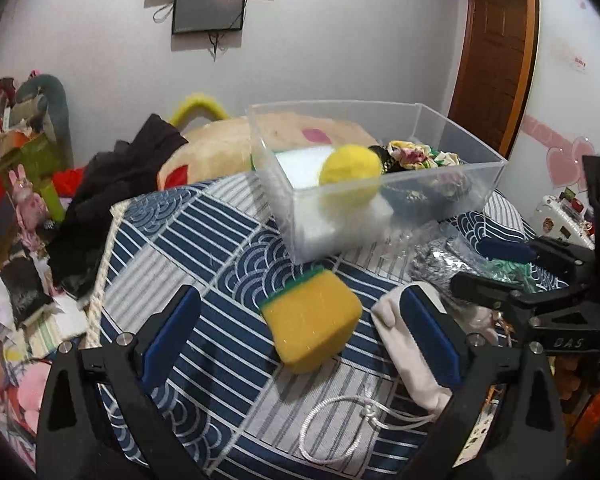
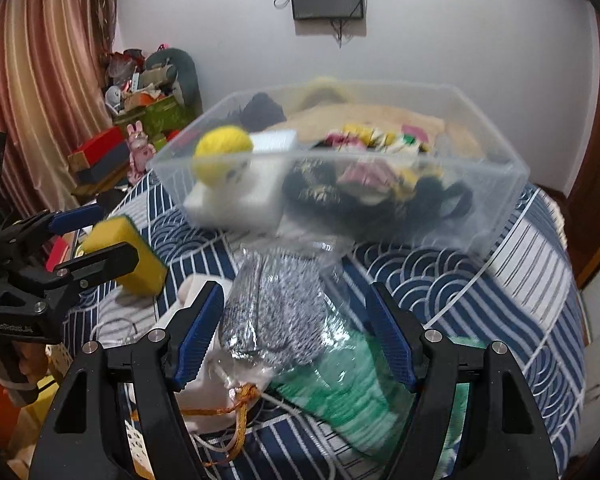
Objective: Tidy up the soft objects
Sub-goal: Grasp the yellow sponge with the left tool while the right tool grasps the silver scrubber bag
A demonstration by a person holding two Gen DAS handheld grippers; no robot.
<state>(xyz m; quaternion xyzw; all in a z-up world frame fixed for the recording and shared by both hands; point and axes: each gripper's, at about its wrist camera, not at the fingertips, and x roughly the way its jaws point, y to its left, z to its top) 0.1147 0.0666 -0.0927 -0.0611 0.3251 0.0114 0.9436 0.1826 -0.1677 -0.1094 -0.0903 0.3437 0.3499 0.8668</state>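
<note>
Centre of the left wrist view: a yellow sponge with green scouring layer (image 1: 311, 320) lies on the patterned bed cover (image 1: 220, 248), between the left gripper (image 1: 300, 332)'s spread jaws. Light and squashy; probably best pinched across its yellow sides. Right gripper (image 2: 296, 332) also spread, over a bagged knit cloth (image 2: 276, 312). Clear plastic bin (image 1: 400, 184) sits beyond.

One sponge (image 1: 310, 320), one yellow ball (image 1: 350, 178) — one clear bin (image 1: 400, 200).

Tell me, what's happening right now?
Left gripper open around sponge. Right gripper open over bagged cloths. Bin ahead, partly filled. Nothing in the way.
</note>
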